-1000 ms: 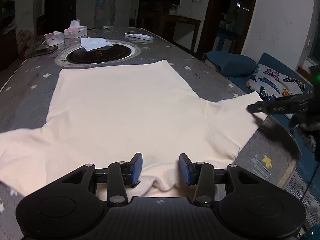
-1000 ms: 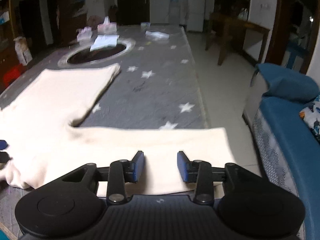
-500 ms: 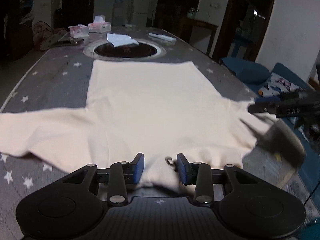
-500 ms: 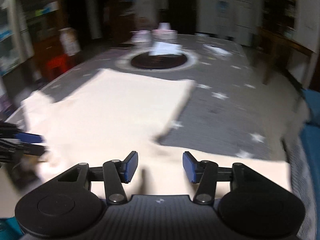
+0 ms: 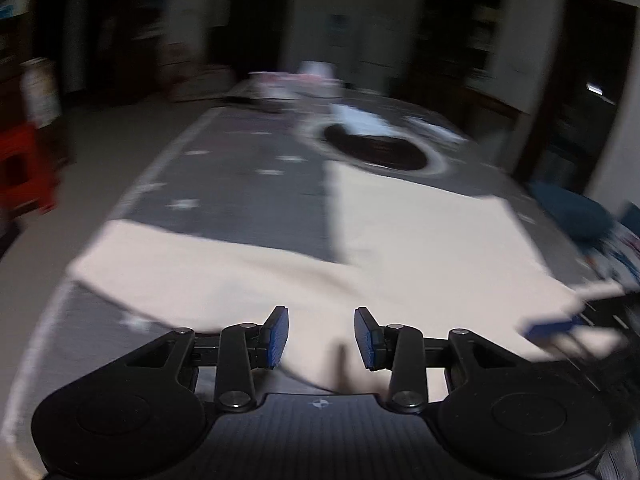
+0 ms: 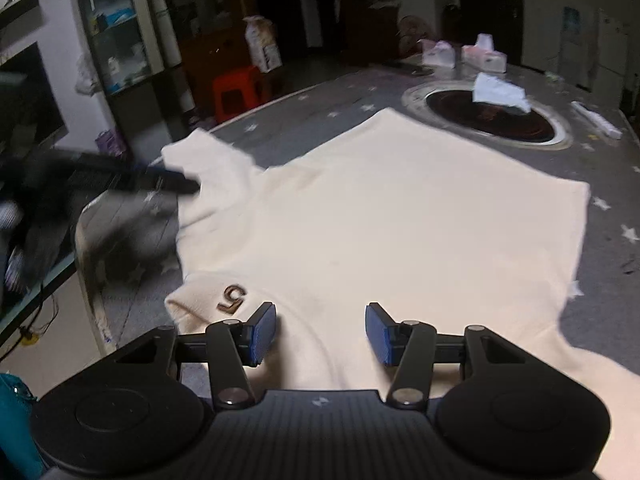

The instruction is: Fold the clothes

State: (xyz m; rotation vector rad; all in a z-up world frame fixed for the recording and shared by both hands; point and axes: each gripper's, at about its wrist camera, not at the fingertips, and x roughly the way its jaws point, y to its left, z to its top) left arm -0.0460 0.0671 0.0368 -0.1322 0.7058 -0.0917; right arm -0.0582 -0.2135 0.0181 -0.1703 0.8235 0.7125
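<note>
Cream shirt [image 6: 380, 208] spread flat across the near half of a grey star-printed table [image 6: 600, 300], collar at the near edge, hem reaching toward the round dark inset [image 6: 490, 118] in the table's middle. One sleeve [image 5: 192, 268] stretched out toward the table's left edge, seen from the left wrist. Small brown emblem [image 6: 232, 298] on the collar end, close to the near edge.

Left gripper [image 5: 321, 338] held just over the near part of the shirt, blue pads apart, nothing pinched between them; picture blurred. Right gripper [image 6: 321, 332] likewise over the collar end, jaws standing apart and clasping nothing, cloth only below them.

Beyond the inset, toward the far edge: crumpled white paper [image 6: 500, 92] lying on the inset's rim, two tissue boxes [image 6: 460, 54] side by side. Red stool [image 6: 236, 90] on the floor past the table's left edge.
</note>
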